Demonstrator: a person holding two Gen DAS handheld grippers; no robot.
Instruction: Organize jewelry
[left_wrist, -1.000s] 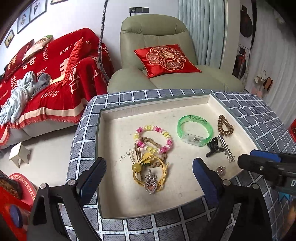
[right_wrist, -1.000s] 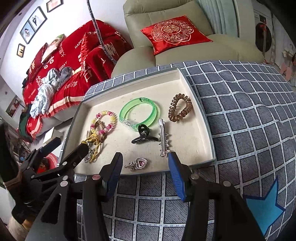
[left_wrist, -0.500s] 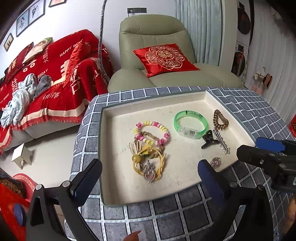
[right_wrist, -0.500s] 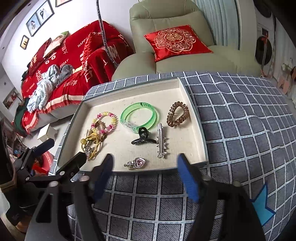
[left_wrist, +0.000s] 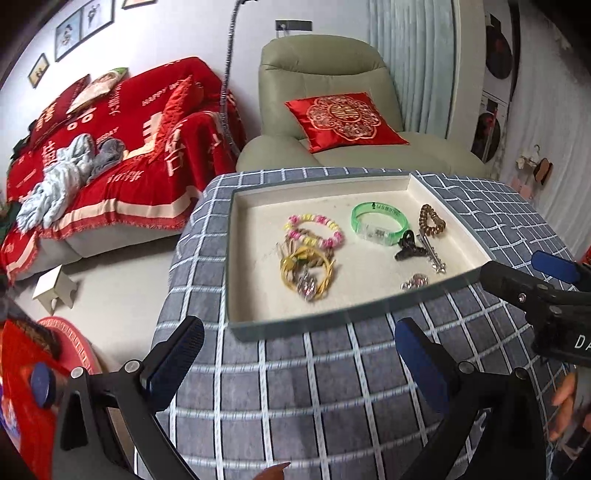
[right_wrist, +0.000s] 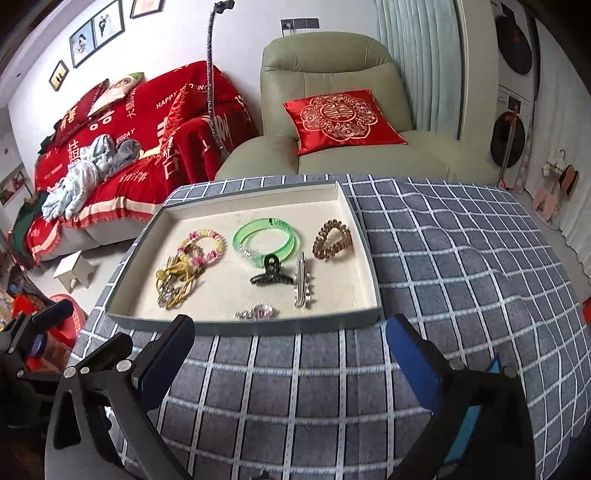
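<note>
A shallow cream tray (right_wrist: 354, 218) (left_wrist: 236, 258) lies on a grey checked cloth. In it are a green bangle (right_wrist: 264, 240) (left_wrist: 380, 221), a pink and yellow bead bracelet (right_wrist: 201, 245) (left_wrist: 314, 230), a yellow cord tangle with a pendant (right_wrist: 175, 284) (left_wrist: 306, 275), a black claw clip (right_wrist: 271, 275) (left_wrist: 408, 247), a silver hair clip (right_wrist: 303, 280), a brown coil hair tie (right_wrist: 332, 240) (left_wrist: 430, 221) and a pink heart pendant (right_wrist: 258, 312) (left_wrist: 413, 282). My left gripper (left_wrist: 295, 365) is open and empty, before the tray. My right gripper (right_wrist: 291, 365) is open and empty, also before the tray's near edge.
The grey checked cloth (right_wrist: 461, 258) covers the table, which drops off at left. Beyond stand a green armchair (right_wrist: 332, 110) with a red cushion and a sofa under a red blanket (right_wrist: 129, 122). The right gripper shows in the left wrist view (left_wrist: 535, 291).
Both grippers have pulled back and up from the tray; the tray now sits farther off in both views. The right gripper's jaws have opened wider. The jewelry has not moved.
</note>
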